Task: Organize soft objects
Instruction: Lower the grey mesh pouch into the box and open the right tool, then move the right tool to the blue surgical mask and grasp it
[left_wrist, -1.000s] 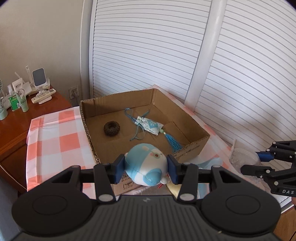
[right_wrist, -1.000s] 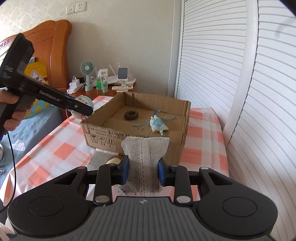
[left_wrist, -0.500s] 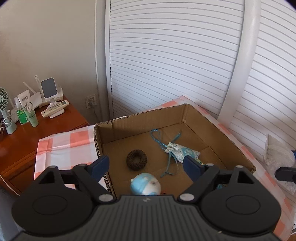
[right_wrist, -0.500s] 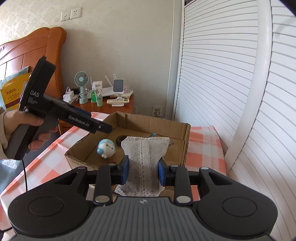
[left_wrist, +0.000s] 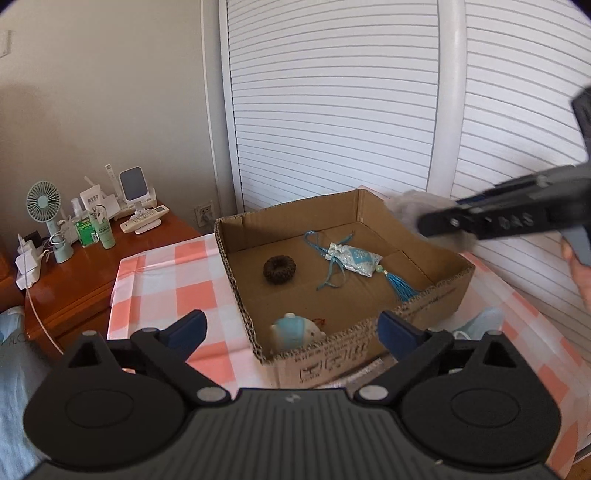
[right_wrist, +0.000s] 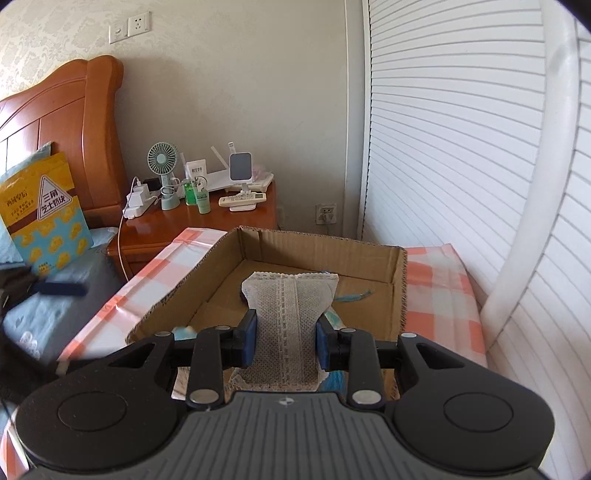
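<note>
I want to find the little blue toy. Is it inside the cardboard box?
Yes, the blue plush toy lies on the floor of the cardboard box, tucked in its near corner beside the wall.

One cardboard box (left_wrist: 436, 301) holds three soft things: one blue plush toy (left_wrist: 295, 330), one dark ring (left_wrist: 279, 270) and one tasselled sachet (left_wrist: 356, 258).
</note>
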